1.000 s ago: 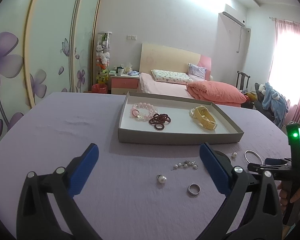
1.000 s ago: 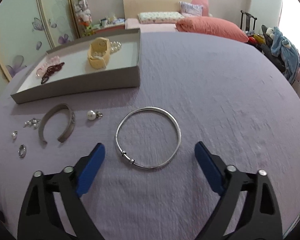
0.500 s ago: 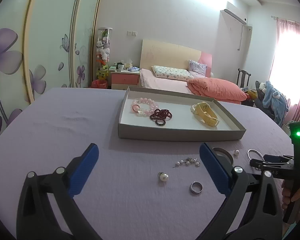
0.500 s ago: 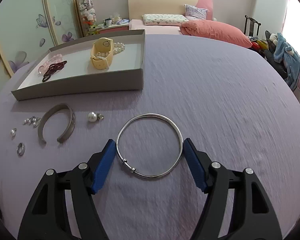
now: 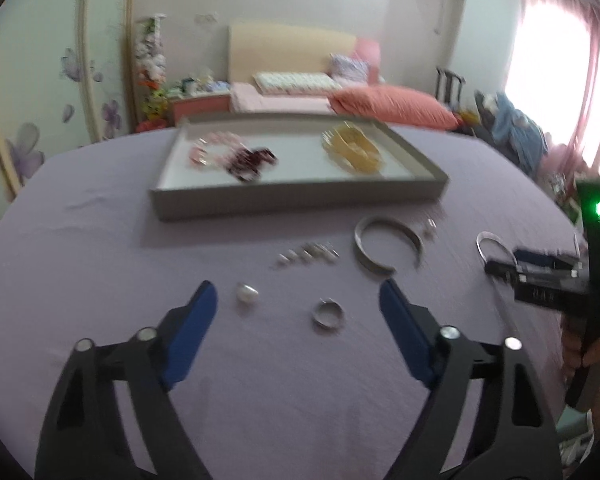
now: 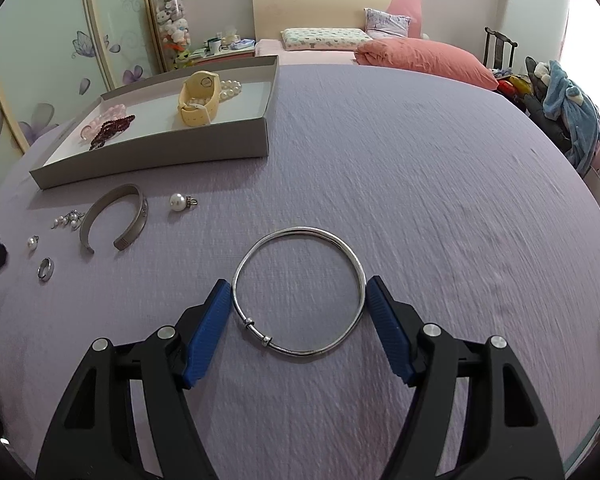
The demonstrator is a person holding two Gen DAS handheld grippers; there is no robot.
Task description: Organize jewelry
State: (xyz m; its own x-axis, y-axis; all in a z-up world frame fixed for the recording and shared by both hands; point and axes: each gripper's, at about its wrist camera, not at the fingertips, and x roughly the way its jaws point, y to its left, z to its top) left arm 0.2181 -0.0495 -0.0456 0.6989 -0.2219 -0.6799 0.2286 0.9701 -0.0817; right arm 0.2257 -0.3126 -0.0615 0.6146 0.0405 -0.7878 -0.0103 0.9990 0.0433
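Right gripper (image 6: pixel 298 300) pads pinch the silver bangle (image 6: pixel 299 293) across its width, flat on the cloth, seemingly to carry it to the tray (image 6: pixel 160 154); left gripper (image 5: pixel 298 312) gapes empty above the ring (image 5: pixel 329 316)

One thin silver bangle (image 6: pixel 298 292), one cuff bracelet (image 6: pixel 114 216), two pearl pendants (image 6: pixel 178 201), one ring (image 6: pixel 45 269), one tray (image 6: pixel 160 156) on the purple table.

The right gripper (image 6: pixel 298 304) is closing in, its blue pads (image 6: pixel 210 320) now touching both sides of the silver bangle (image 6: pixel 298 292). The left gripper (image 5: pixel 298 320) is narrowing and dropping toward the small ring (image 5: pixel 329 316).
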